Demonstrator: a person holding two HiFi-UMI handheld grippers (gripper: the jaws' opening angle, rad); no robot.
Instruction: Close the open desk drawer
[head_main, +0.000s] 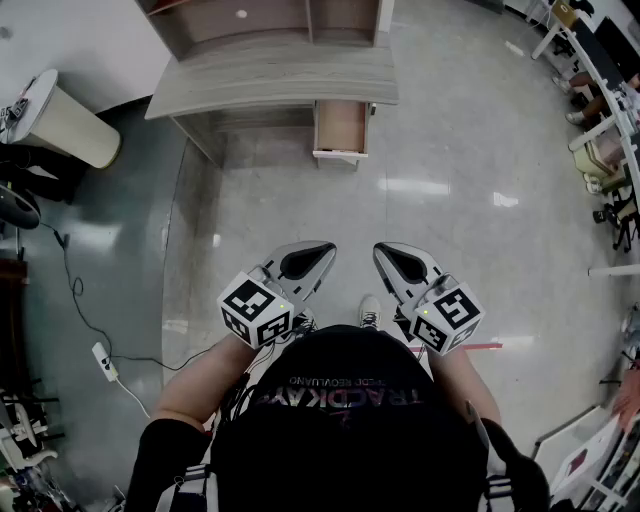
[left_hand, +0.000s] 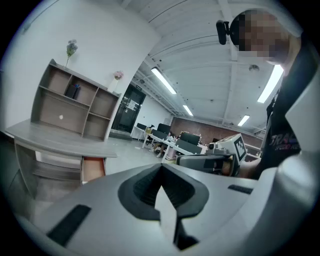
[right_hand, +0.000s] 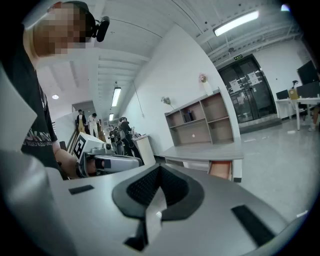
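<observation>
I stand well apart from the open drawer (head_main: 340, 128) at upper centre; both hand-held grippers, left (head_main: 312, 256) and right (head_main: 392, 256), are fully closed and empty. Next I approach.

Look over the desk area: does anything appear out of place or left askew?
Yes. The drawer under the right part of the desk stands pulled out toward the person, its inside showing. Nothing else there looks odd.
</observation>
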